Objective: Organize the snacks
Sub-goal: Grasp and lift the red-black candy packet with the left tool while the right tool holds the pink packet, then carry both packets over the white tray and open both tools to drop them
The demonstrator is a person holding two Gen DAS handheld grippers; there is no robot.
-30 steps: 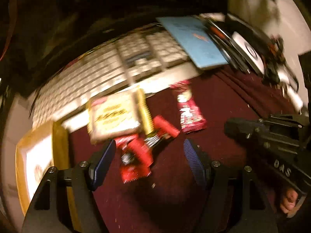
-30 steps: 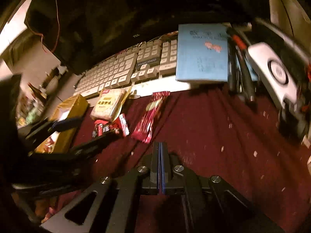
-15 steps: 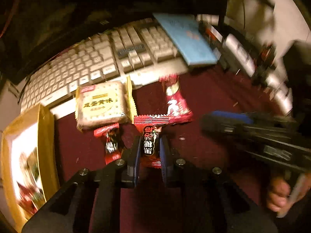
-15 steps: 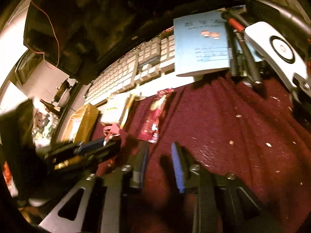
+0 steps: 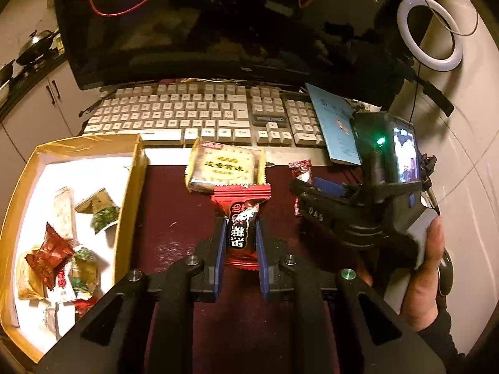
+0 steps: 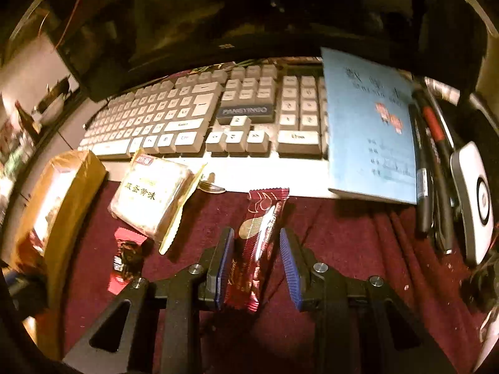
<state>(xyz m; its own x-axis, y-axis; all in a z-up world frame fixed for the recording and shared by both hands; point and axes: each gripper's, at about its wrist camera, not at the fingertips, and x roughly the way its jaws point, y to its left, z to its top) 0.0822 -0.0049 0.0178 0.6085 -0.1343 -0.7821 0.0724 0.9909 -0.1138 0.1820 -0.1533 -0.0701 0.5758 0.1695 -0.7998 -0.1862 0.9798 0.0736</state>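
My left gripper (image 5: 239,233) is shut on a red and black candy (image 5: 240,218) and holds it above the dark red cloth. A yellow cracker packet (image 5: 224,168) lies just behind it, by the keyboard. My right gripper (image 6: 256,246) is open, its fingers on either side of a long dark red snack bar (image 6: 255,246) that lies on the cloth. The right gripper also shows in the left wrist view (image 5: 315,193), over that bar (image 5: 301,171). A second small red candy (image 6: 124,258) lies left of the bar. The cracker packet (image 6: 149,196) shows there too.
A gold-rimmed white box (image 5: 131,168) with several wrapped snacks stands at the left. A white keyboard (image 5: 199,112) and a dark monitor (image 5: 218,25) are behind. A blue booklet (image 6: 371,124), pens (image 6: 430,162) and a white device (image 6: 474,193) lie at the right.
My left gripper has lifted the red and black candy off the cloth and pulled back. My right gripper has opened wider and moved in around the long snack bar.
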